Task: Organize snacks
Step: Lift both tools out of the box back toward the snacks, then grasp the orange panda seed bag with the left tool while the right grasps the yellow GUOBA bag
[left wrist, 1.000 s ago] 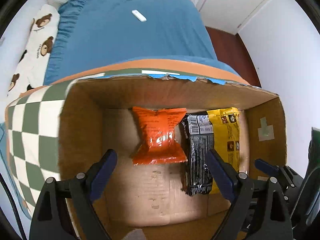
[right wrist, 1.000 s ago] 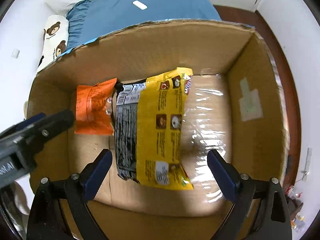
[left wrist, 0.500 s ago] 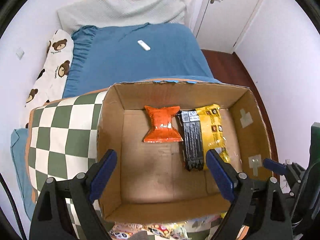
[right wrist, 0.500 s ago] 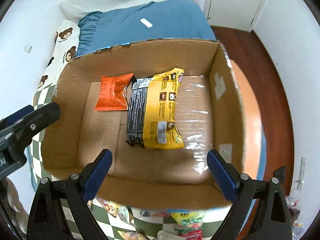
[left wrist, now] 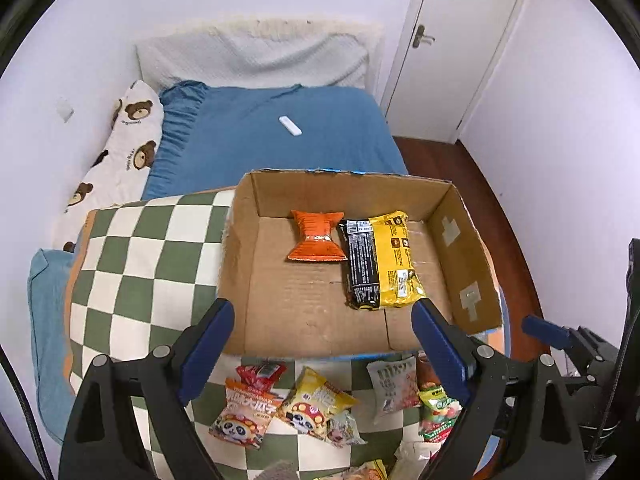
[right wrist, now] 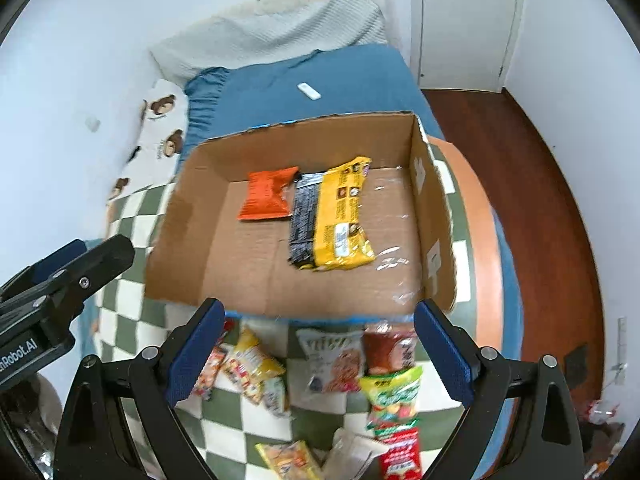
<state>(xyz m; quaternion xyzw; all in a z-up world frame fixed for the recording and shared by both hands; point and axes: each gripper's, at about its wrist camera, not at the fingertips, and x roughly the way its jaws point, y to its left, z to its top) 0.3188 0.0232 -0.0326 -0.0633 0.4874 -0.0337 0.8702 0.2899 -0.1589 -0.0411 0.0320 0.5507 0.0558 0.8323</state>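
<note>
both tools are spread wide and carry nothing: the left tool [left wrist: 320, 344] and the right tool [right wrist: 318, 344] hang over the near wall of the cardboard box [left wrist: 276, 196], which sits on the checkered surface [left wrist: 132, 256]. by my reading the sorting is only just started. two packs already lie on the box floor toward its far side, an orange snack pack [left wrist: 318, 236] and, touching its right edge, a yellow-and-black pack [left wrist: 380, 264]. many more are left: a loose pile of snack bags [right wrist: 336, 364] lies on the surface just outside the near wall, below and between the tool tips, including a panda-print bag [left wrist: 248, 412] and a green bag [right wrist: 394, 396].
</note>
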